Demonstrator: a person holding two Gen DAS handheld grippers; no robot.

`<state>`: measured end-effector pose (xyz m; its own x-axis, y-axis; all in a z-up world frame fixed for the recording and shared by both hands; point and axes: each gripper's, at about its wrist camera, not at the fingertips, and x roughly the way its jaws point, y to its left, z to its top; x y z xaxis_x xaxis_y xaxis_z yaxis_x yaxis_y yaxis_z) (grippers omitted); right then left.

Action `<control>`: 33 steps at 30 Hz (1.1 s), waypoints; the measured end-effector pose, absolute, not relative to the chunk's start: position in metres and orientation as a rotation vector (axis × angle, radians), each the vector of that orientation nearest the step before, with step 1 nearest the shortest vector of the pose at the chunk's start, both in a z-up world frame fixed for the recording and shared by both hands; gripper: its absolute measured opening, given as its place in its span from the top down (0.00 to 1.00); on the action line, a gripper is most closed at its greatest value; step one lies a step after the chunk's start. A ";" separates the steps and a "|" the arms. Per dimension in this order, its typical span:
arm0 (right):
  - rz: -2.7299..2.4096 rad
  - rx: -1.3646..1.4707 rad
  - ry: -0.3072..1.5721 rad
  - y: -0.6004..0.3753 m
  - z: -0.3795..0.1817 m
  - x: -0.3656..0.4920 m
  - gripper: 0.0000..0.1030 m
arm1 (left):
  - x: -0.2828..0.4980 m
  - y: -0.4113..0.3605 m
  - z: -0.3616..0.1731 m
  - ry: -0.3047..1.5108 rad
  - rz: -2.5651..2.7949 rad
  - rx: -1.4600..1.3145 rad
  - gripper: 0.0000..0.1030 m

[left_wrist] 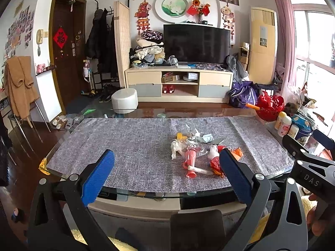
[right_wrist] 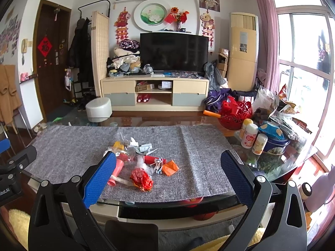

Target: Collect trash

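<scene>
A heap of trash [left_wrist: 196,148] lies on the grey mat [left_wrist: 129,146] on the glass table: crumpled white paper, clear wrappers, a pink plastic tube [left_wrist: 189,160], a red crumpled wrapper [right_wrist: 142,178], an orange scrap [right_wrist: 170,167] and a yellow piece [left_wrist: 181,136]. The heap also shows in the right wrist view [right_wrist: 138,159]. My left gripper [left_wrist: 167,163] is open and empty, held near the table's front edge, left of the heap. My right gripper [right_wrist: 168,164] is open and empty, with the heap between its fingers and toward the left one.
Several bottles [right_wrist: 250,137], a blue tin [right_wrist: 274,144], a red basket [right_wrist: 235,114] and bags crowd the table's right end. The glass table edge [left_wrist: 146,193] runs just before the grippers. A TV cabinet [left_wrist: 179,83] and white stool [left_wrist: 124,101] stand beyond.
</scene>
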<state>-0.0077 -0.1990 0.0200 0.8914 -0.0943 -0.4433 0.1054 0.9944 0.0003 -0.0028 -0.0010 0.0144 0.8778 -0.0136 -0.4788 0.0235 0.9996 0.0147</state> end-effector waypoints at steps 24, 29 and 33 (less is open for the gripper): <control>-0.105 0.037 0.450 -0.202 0.017 -0.011 0.03 | -0.008 -0.001 0.017 0.485 -0.020 0.021 0.08; -0.096 0.033 0.450 -0.201 0.016 -0.011 0.03 | -0.008 -0.001 0.017 0.485 -0.021 0.021 0.08; -0.093 0.034 0.453 -0.201 0.014 -0.010 0.03 | -0.008 -0.001 0.017 0.485 -0.021 0.021 0.08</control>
<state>-0.0097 -0.2005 0.0139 0.8948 -0.0821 -0.4388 0.0973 0.9952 0.0121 -0.0081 -0.0012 0.0166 0.8847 -0.0151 -0.4659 0.0249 0.9996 0.0150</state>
